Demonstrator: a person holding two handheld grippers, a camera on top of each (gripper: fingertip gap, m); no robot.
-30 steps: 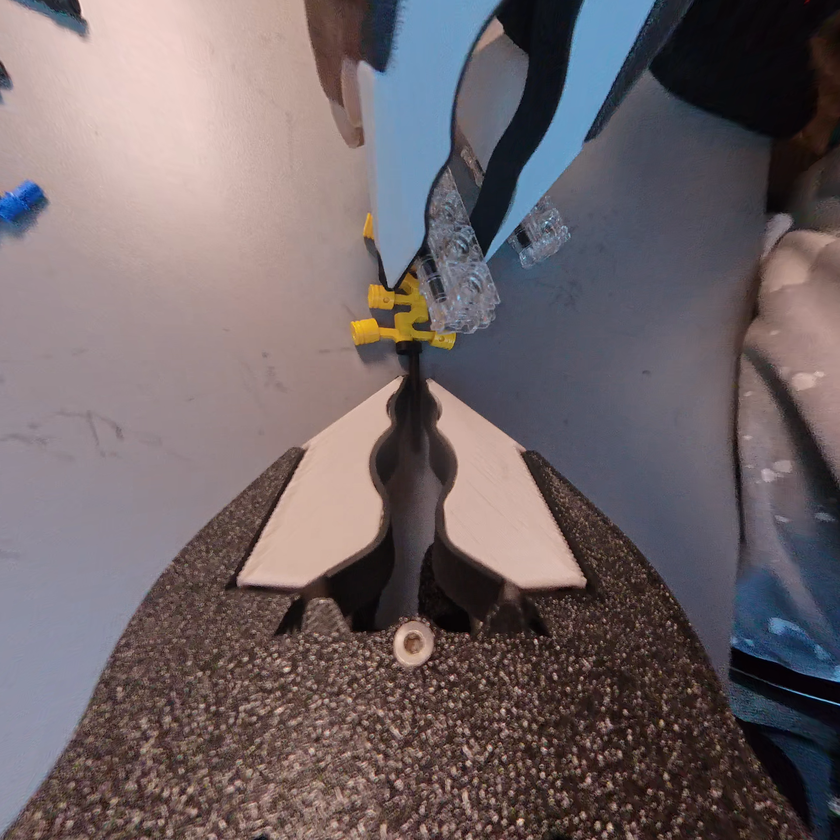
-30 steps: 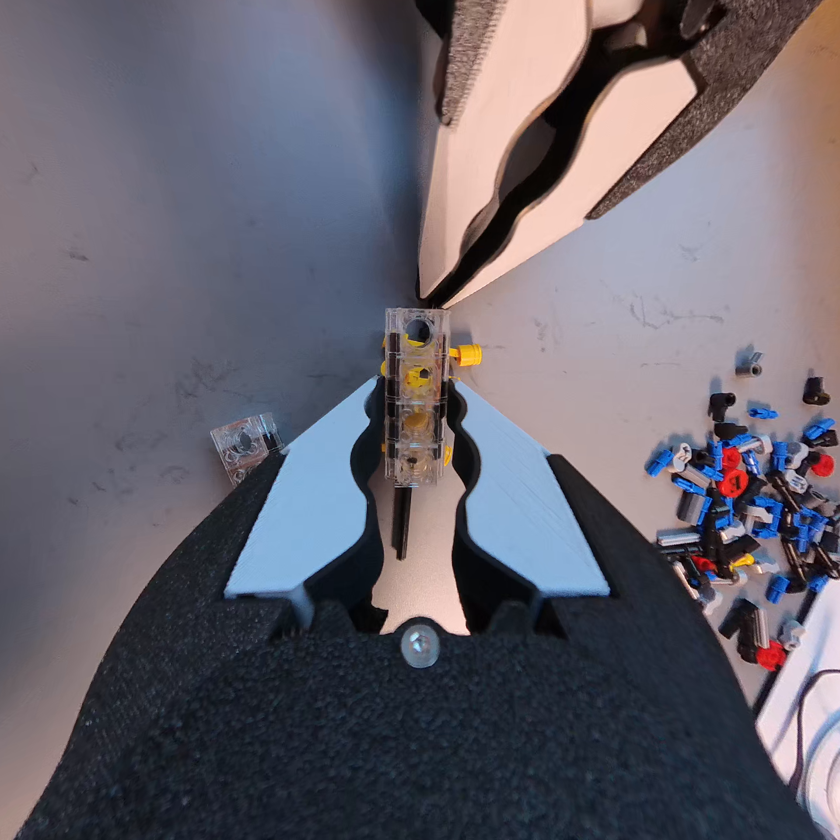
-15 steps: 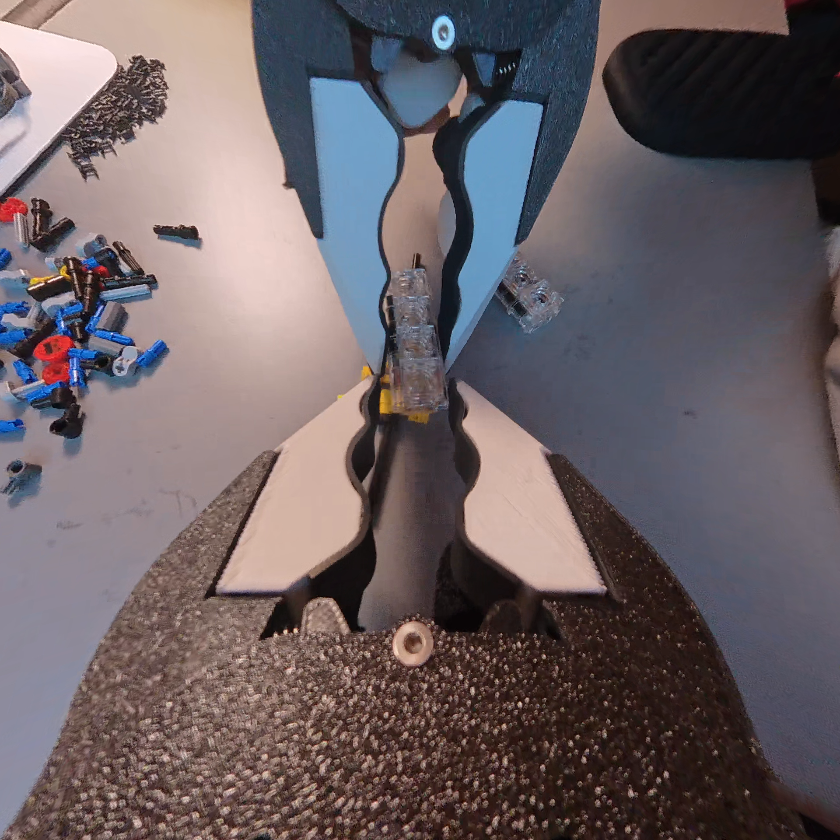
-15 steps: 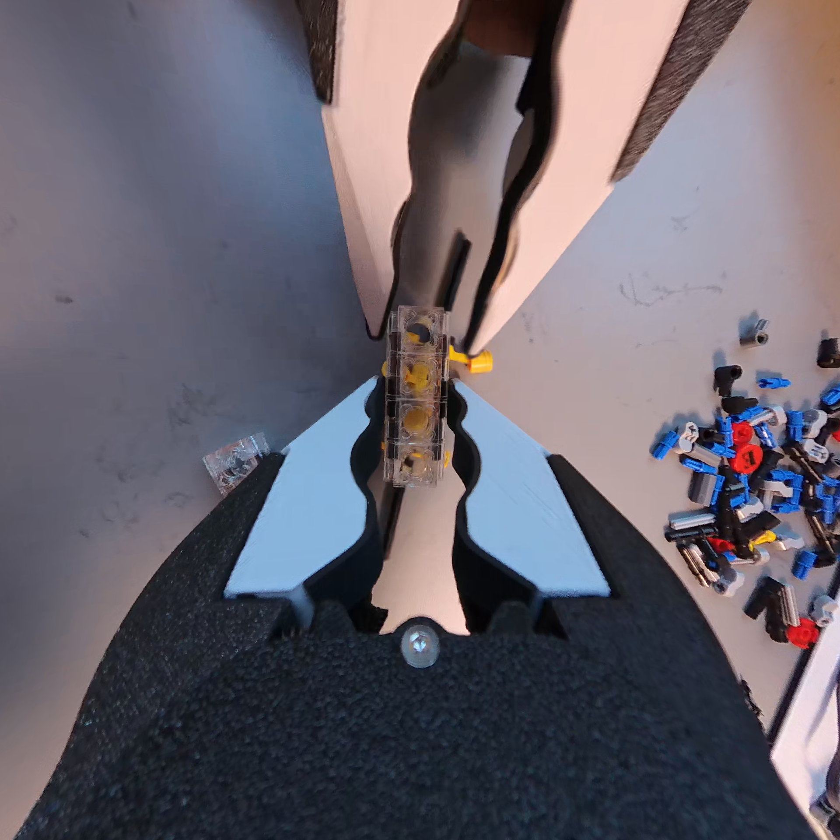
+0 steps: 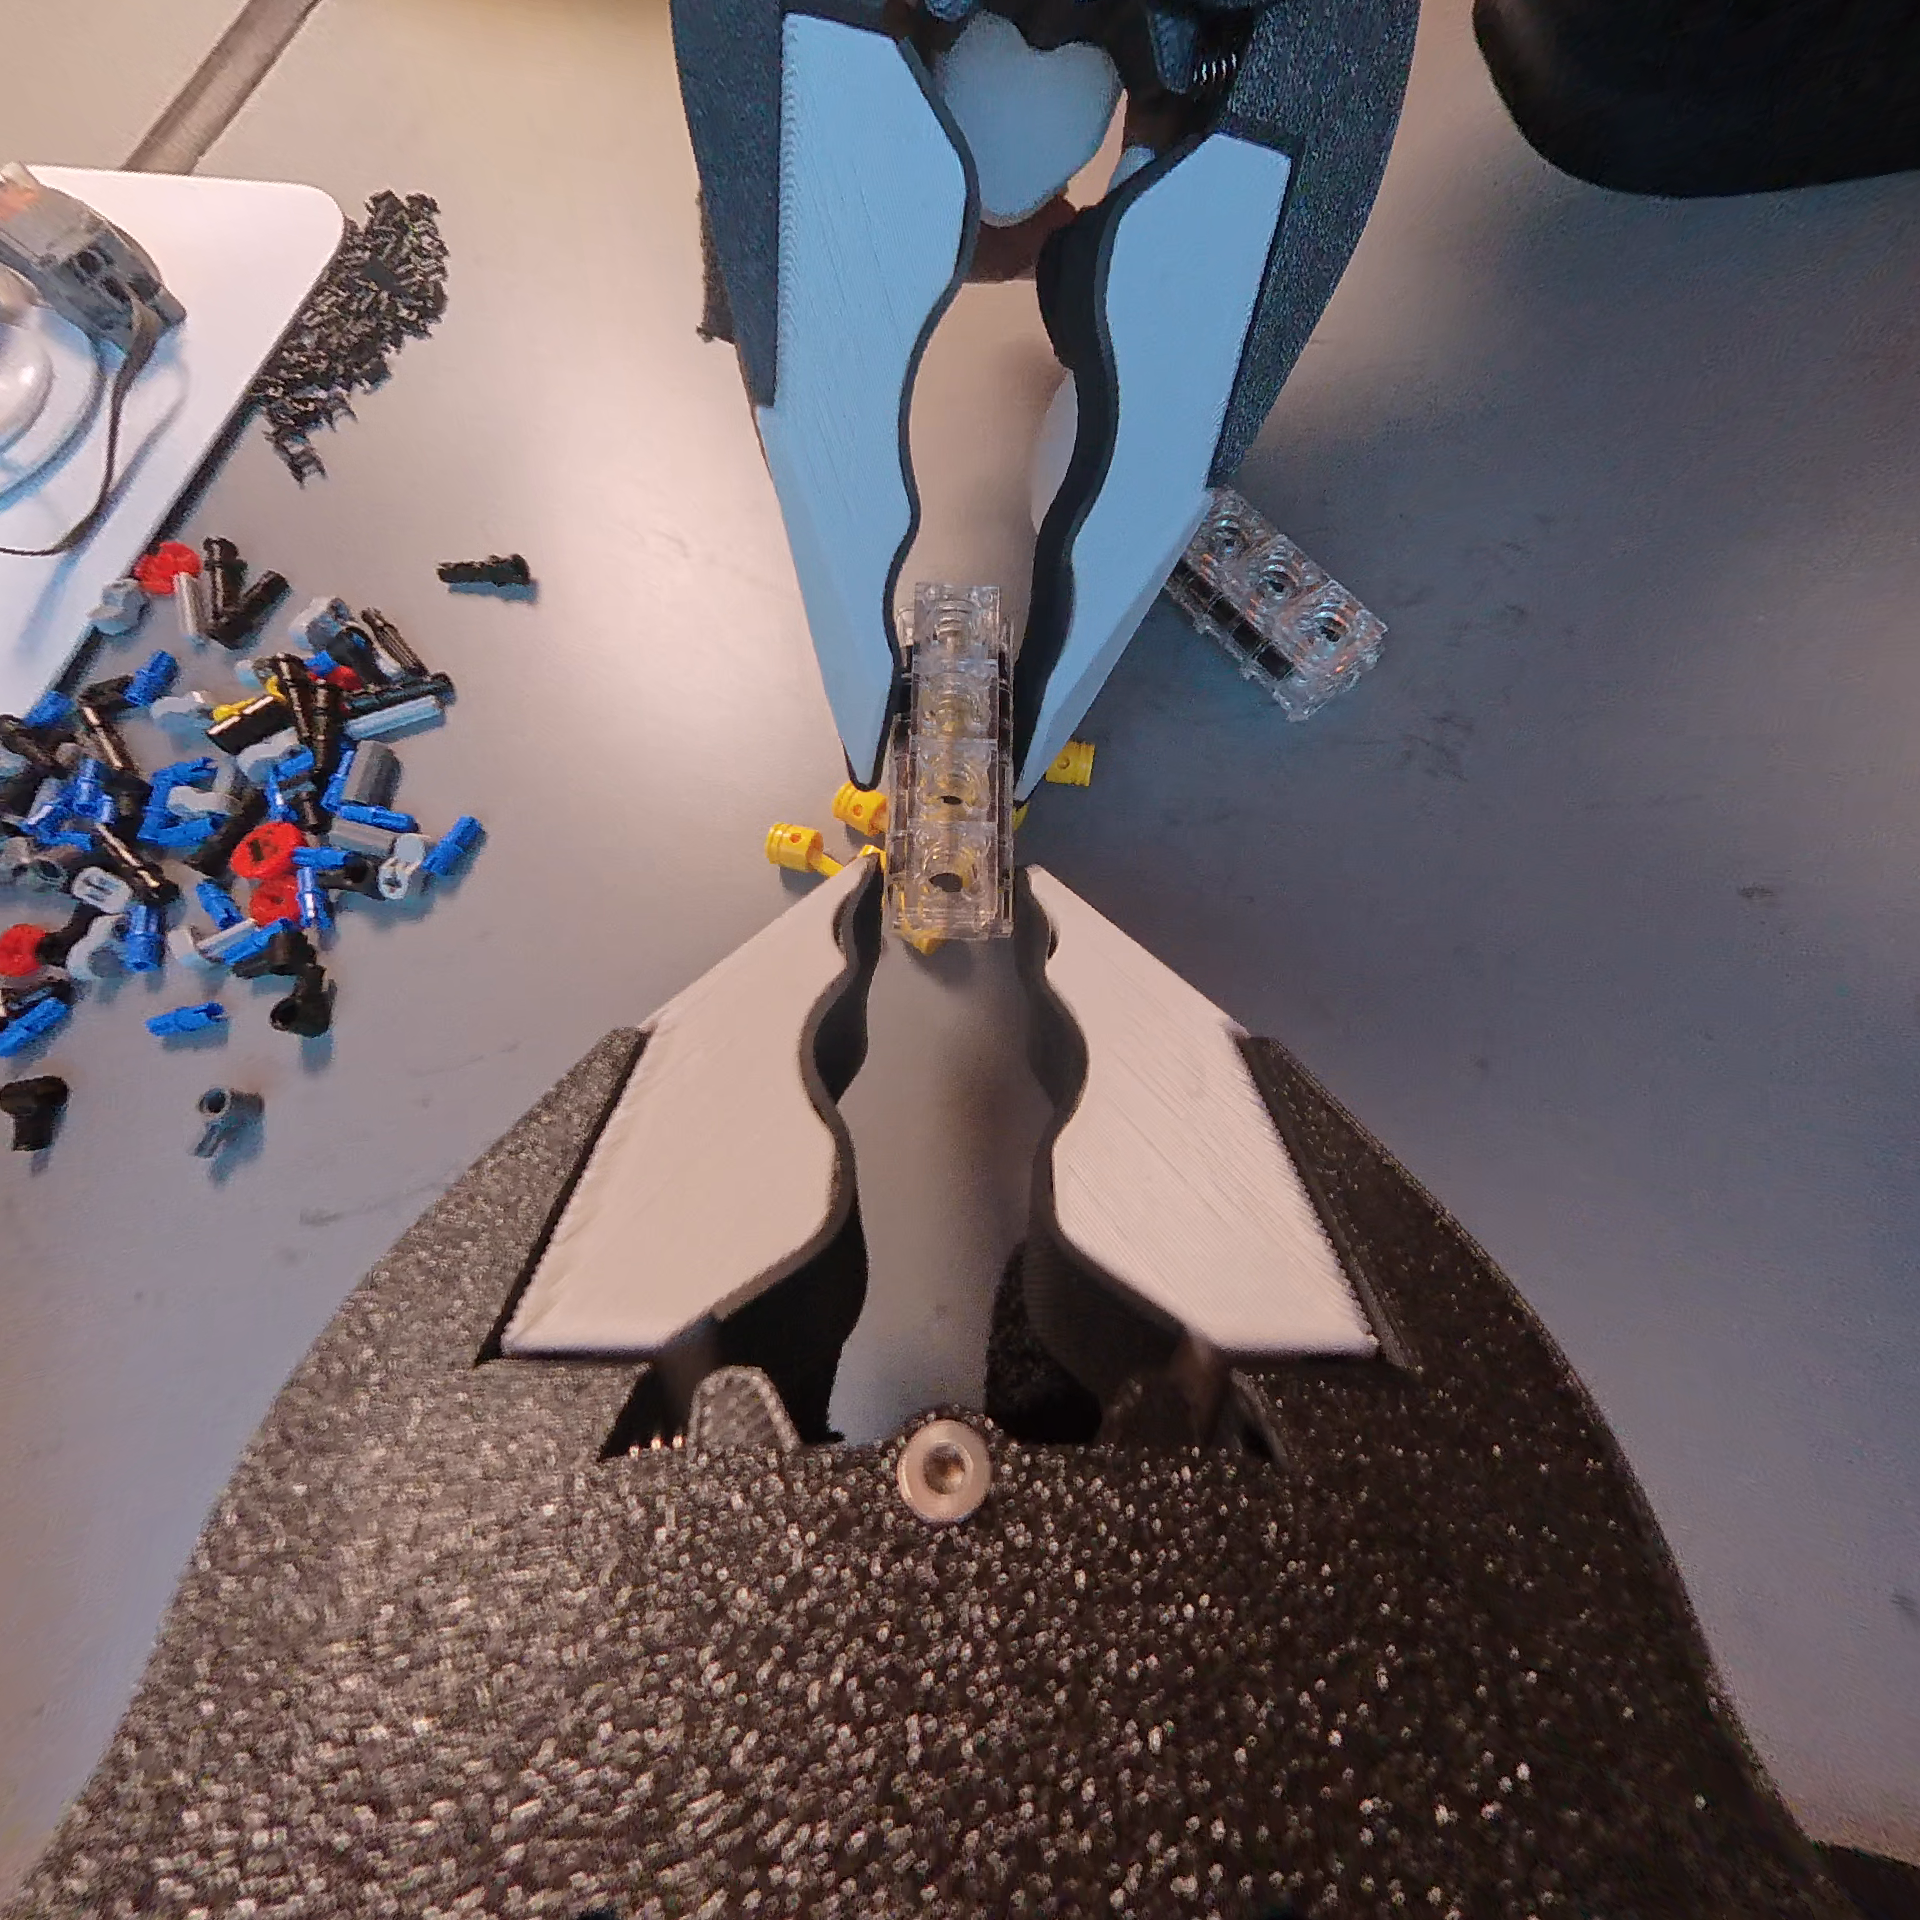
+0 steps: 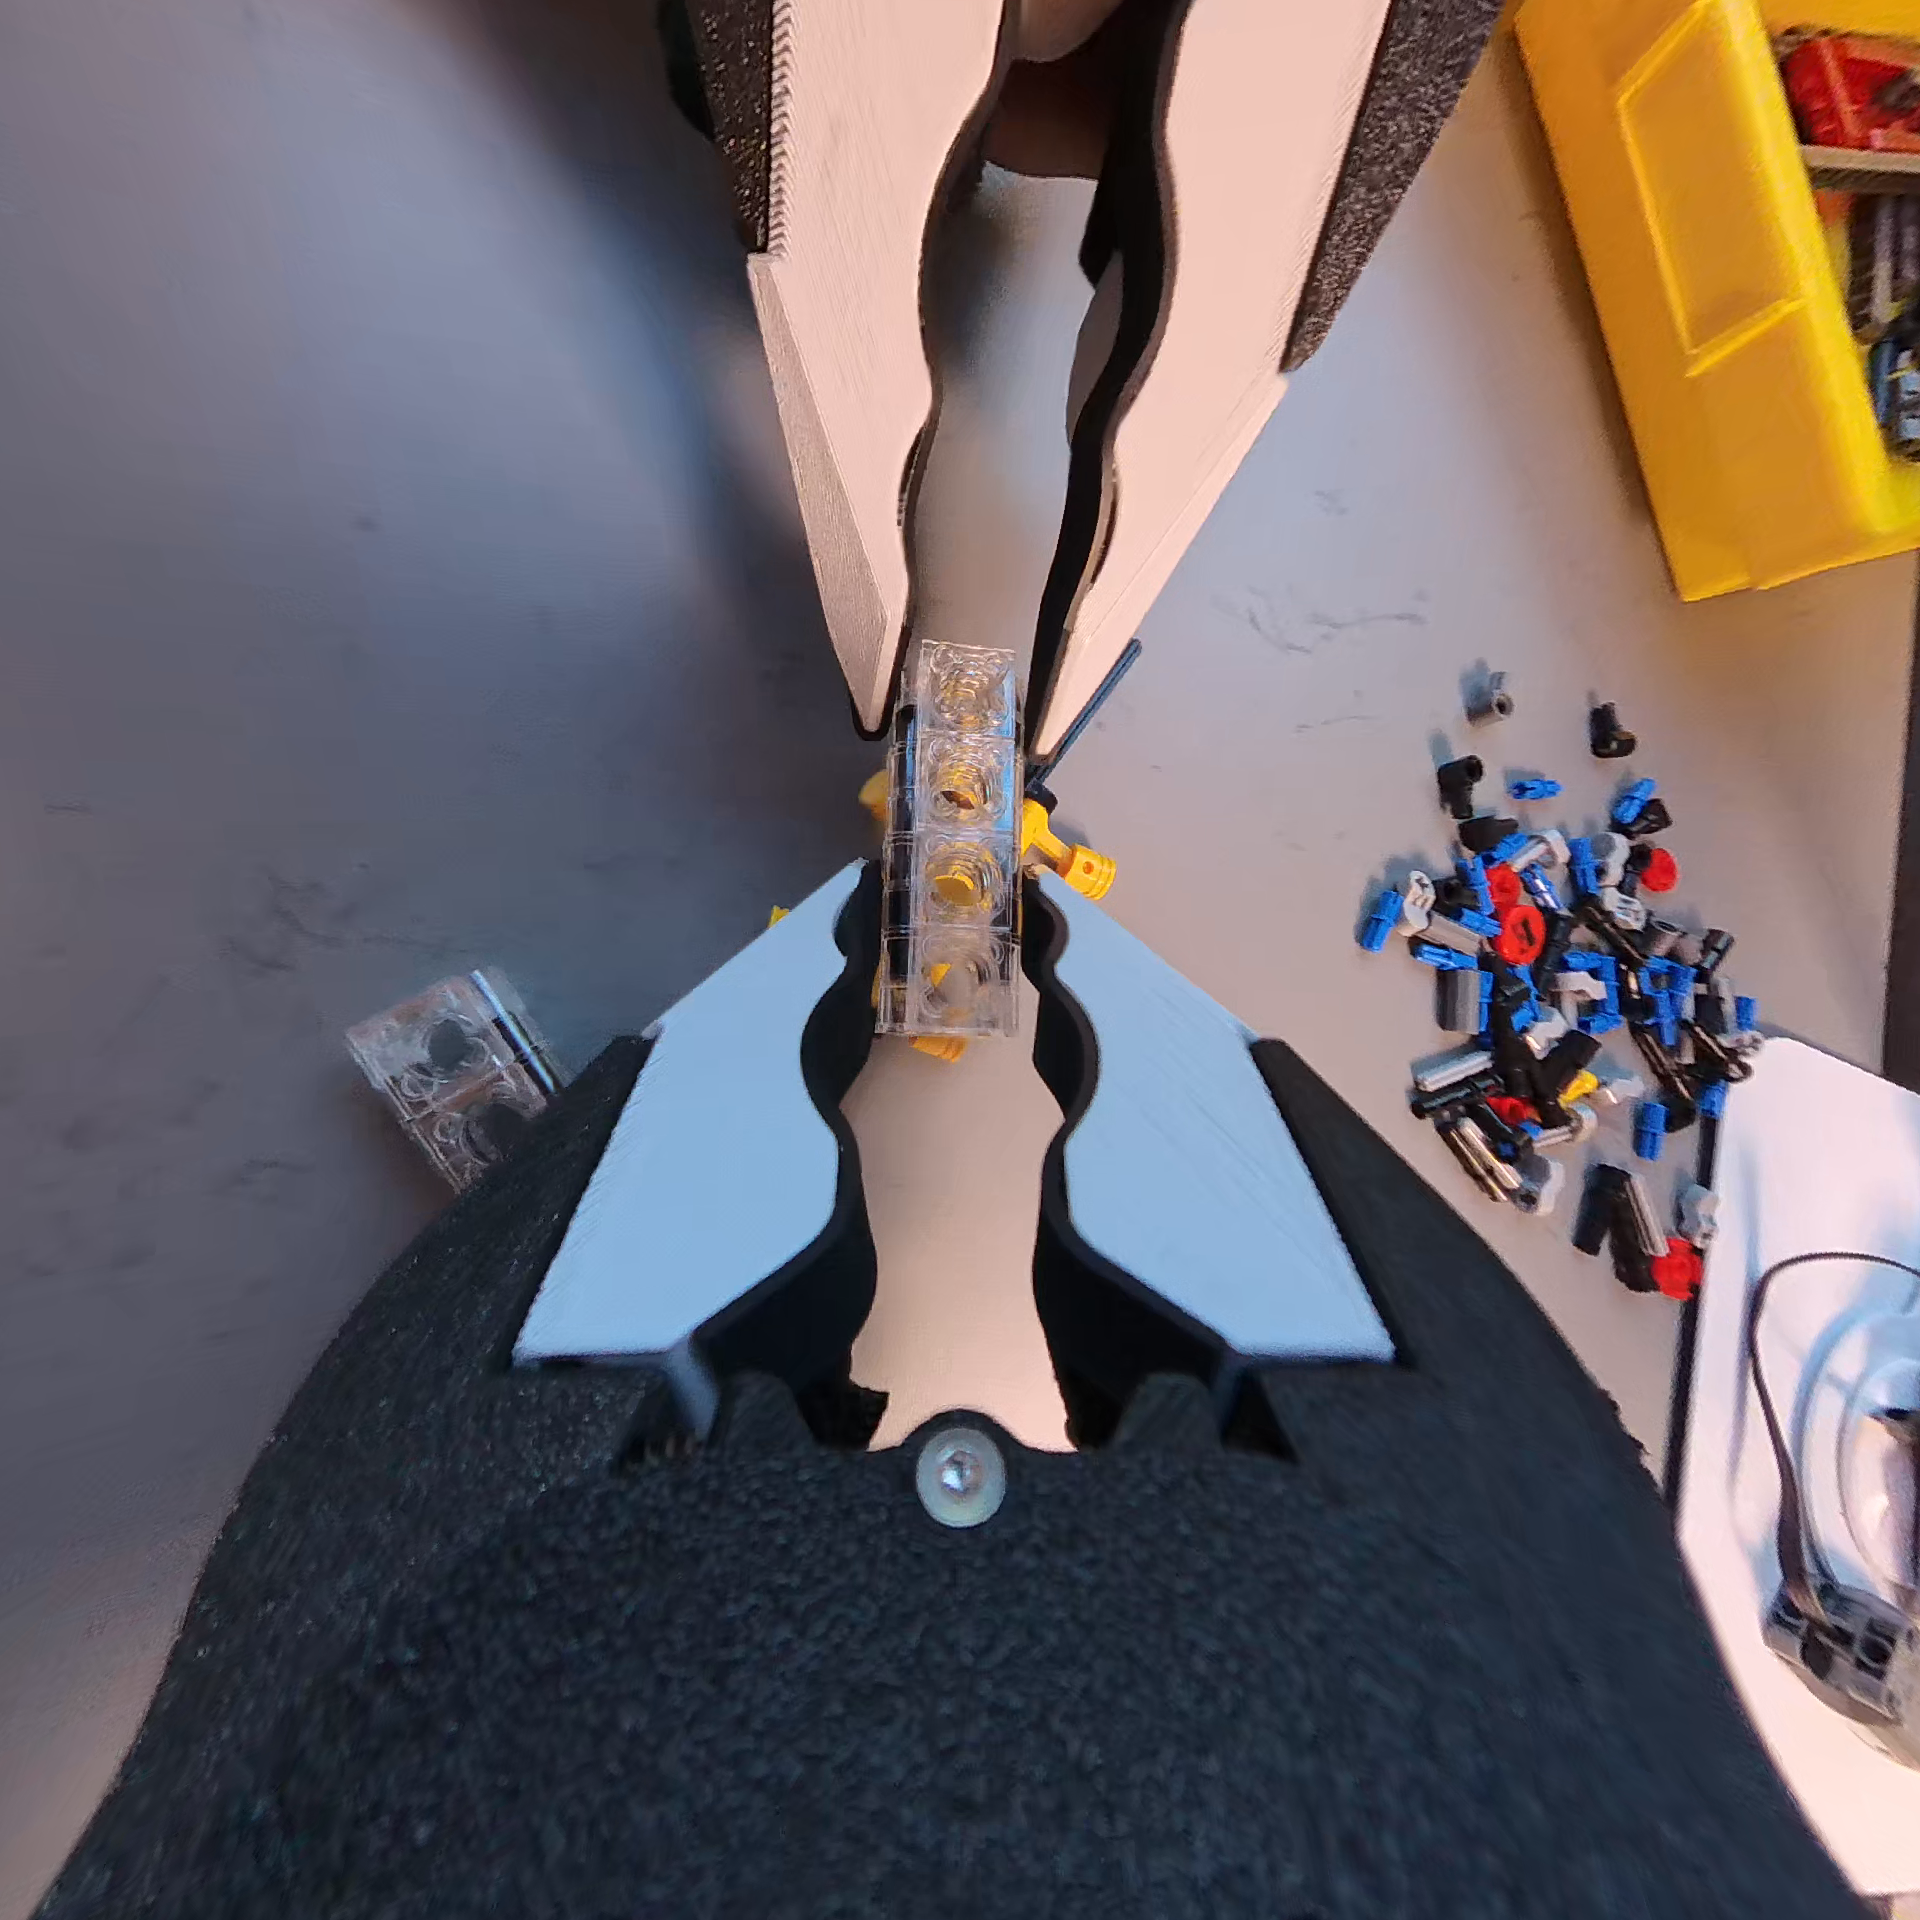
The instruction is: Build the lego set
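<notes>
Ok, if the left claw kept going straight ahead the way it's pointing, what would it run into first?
The clear brick stack, whose near end sits right at the left claw tips. Directly behind it comes the right claw, gripping the stack's far end. How close they are is hard to judge.

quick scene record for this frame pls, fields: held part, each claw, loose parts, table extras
held part: clear brick assembly with yellow pieces and a thin black axle
right claw: shut on the assembly's near end
left claw: open, tips flanking the other end, contact unclear
loose parts: spare clear brick; mixed pile of small pieces; heap of small black pieces
table extras: yellow bin; white board
</notes>
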